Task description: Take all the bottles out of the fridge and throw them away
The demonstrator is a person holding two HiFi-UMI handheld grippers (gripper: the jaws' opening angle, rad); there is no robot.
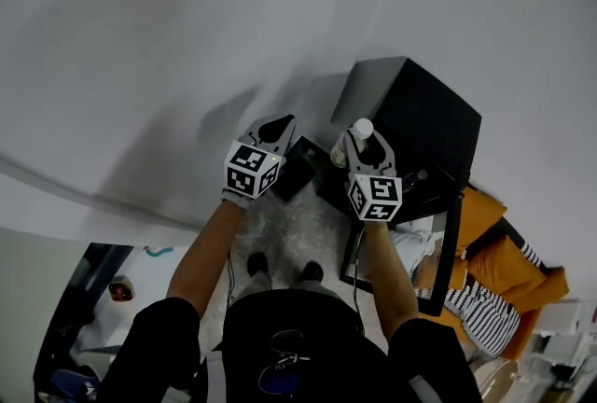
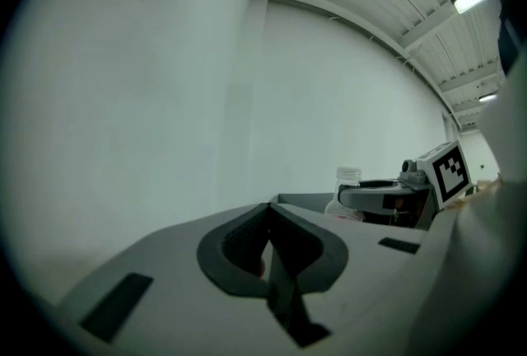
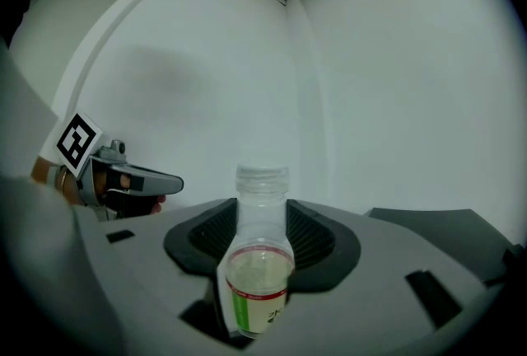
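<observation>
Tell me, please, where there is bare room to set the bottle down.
The black cabinet has a bare top, and the pale surface left of the left gripper is open. The speckled floor by the feet is narrow. Right of the right gripper, a person in orange crowds it.

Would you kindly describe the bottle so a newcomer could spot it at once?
Find the black cabinet at the head view's right, then the right gripper beside it. Its jaws clamp a clear bottle, pale-capped with a green-striped label; the left gripper, jaws shut, holds nothing.
</observation>
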